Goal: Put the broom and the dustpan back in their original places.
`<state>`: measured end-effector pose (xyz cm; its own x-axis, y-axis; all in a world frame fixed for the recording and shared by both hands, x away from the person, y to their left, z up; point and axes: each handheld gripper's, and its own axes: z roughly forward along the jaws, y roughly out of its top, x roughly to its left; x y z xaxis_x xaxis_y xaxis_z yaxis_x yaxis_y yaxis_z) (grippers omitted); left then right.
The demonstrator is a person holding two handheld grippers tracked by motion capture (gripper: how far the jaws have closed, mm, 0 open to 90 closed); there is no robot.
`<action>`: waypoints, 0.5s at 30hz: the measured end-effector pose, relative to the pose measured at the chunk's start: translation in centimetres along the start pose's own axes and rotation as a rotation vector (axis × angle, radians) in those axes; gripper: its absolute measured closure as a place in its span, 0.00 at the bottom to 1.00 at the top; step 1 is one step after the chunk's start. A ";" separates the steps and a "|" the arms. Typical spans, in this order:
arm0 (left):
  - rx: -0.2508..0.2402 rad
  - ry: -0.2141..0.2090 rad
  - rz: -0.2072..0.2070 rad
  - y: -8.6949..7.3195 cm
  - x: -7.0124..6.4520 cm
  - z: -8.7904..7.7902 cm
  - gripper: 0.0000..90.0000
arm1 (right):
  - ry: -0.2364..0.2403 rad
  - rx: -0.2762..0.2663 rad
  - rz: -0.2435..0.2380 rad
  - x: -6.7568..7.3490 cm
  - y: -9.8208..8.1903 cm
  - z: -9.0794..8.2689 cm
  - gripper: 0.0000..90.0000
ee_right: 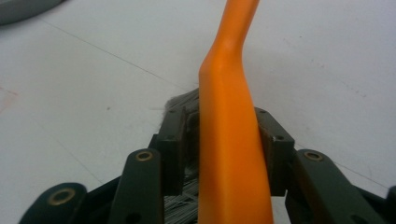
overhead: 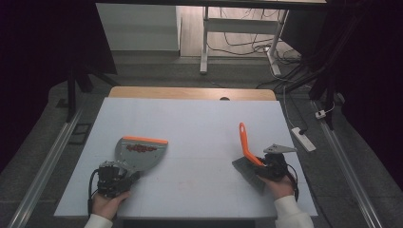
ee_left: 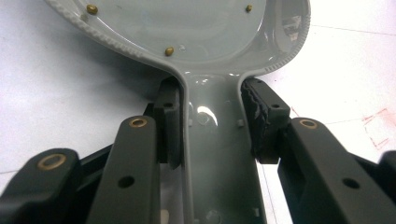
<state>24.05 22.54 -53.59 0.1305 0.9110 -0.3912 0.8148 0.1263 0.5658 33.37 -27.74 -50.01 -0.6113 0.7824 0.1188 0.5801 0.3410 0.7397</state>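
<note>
A grey dustpan (overhead: 140,151) with an orange front lip lies flat on the white table (overhead: 190,118) at the left. My left gripper (overhead: 128,176) is shut on its grey handle (ee_left: 212,154), with both pads against the handle's sides just behind the pan (ee_left: 187,28). At the right, a hand brush with an orange handle (overhead: 247,142) rests on its grey bristles (overhead: 249,173). My right gripper (overhead: 260,164) has that handle (ee_right: 229,140) between its jaws. A narrow gap shows beside the left pad (ee_right: 175,140), so the jaws stand open around it.
Three small brass-coloured dots (ee_left: 169,50) sit inside the pan, which carries a red patch (overhead: 140,148). Faint red marks (ee_left: 378,126) are on the table surface. Beyond the far wooden edge (overhead: 190,92) are desk legs (overhead: 204,47) and cables. A power strip (overhead: 303,138) lies on the floor.
</note>
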 end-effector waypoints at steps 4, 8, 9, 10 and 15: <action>0.004 -0.004 0.007 0.0 -0.2 0.0 0.67 | -0.013 0.009 -0.003 -0.2 0.0 0.3 0.63; 0.007 -0.010 0.020 -0.1 -0.4 0.0 0.66 | -0.025 0.019 -0.007 -0.4 0.0 0.5 0.59; 0.008 -0.012 0.022 -0.1 -0.5 0.0 0.65 | -0.028 0.022 -0.005 -0.4 0.0 0.5 0.58; 0.007 -0.013 0.024 -0.2 -0.5 0.0 0.64 | -0.032 0.026 -0.002 -0.5 0.0 0.5 0.57; -0.004 -0.012 0.048 -0.3 -0.8 -0.4 0.52 | -0.032 0.051 0.012 -0.9 -0.1 0.9 0.52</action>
<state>23.48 21.88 -53.18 0.1761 0.9112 -0.3724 0.8052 0.0843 0.5870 34.29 -28.00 -50.78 -0.5872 0.8025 0.1058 0.6146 0.3569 0.7035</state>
